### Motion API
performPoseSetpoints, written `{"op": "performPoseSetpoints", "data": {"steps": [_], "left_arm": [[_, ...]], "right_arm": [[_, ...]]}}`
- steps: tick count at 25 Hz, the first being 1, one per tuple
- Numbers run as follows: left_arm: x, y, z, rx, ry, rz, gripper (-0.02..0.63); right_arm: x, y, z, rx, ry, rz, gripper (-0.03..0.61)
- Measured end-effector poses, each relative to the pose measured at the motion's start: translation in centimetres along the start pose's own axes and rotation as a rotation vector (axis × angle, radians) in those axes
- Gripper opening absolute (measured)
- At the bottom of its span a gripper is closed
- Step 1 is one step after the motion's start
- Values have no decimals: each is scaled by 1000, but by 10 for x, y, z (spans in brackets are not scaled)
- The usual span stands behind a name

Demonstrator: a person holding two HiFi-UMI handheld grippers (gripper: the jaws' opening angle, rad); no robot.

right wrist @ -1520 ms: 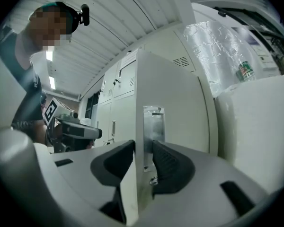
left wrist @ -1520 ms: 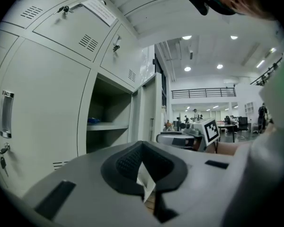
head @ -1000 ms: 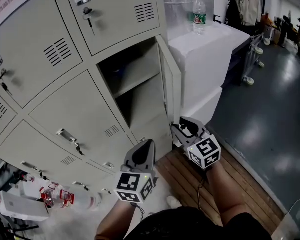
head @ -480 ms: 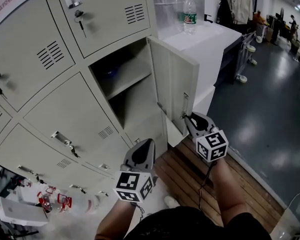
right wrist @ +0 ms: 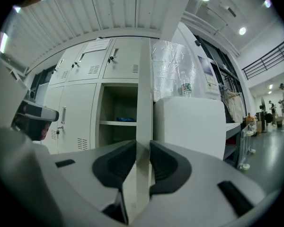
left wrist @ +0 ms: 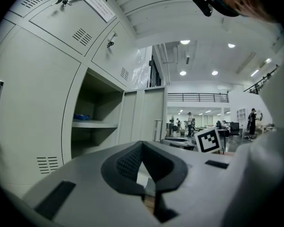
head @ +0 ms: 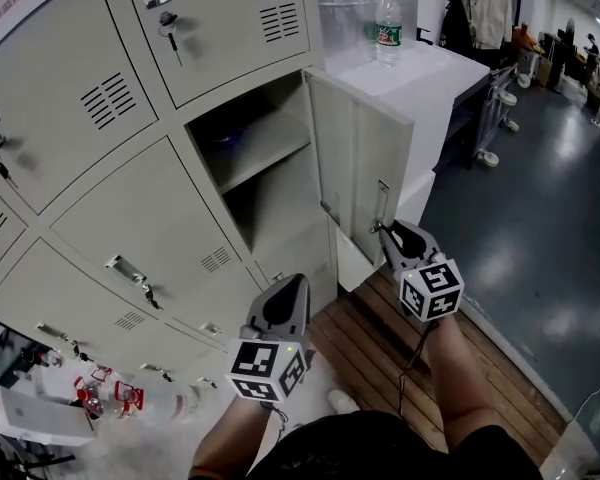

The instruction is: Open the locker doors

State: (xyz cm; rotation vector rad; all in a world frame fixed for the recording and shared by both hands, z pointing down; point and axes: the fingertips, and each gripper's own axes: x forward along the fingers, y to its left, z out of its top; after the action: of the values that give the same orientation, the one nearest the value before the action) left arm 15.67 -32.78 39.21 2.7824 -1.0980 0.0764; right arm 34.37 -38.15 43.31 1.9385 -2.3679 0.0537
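Steadiness through the swing

Lockers (head: 130, 218) stand mostly closed; one door (head: 365, 168) hangs half open at the right end. Right gripper (head: 385, 230) is clamped on its free edge: follow the hinge arc, no twisting. Left gripper (head: 298, 284), jaws together and empty, hovers below.

The open door (head: 365, 168) stands right of its compartment (head: 250, 158), a bottle (head: 387, 28) on the box (head: 440, 88) behind it.

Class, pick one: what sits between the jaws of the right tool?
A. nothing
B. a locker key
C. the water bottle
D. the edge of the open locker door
D: the right gripper view shows the right tool closed on the thin edge of the open locker door.
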Motion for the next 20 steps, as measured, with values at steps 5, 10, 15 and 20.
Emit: {"op": "performPoseSetpoints", "data": {"steps": [5,10,15,20], "left_arm": [[-6,3,2,-3,-8,2,0],[-19,16,5,-6,-16,22,2],[-46,40,10,-16,-37,93,0],[-87,78,13,-30,-52,195,1]], "right_arm": [[-26,0,13,-18,-71,-103,138],[-36,38,30,0,-110,-56,2],[-14,99,39,1,-96,99,0],[13,168,49,-13,-94,241,0]]}}
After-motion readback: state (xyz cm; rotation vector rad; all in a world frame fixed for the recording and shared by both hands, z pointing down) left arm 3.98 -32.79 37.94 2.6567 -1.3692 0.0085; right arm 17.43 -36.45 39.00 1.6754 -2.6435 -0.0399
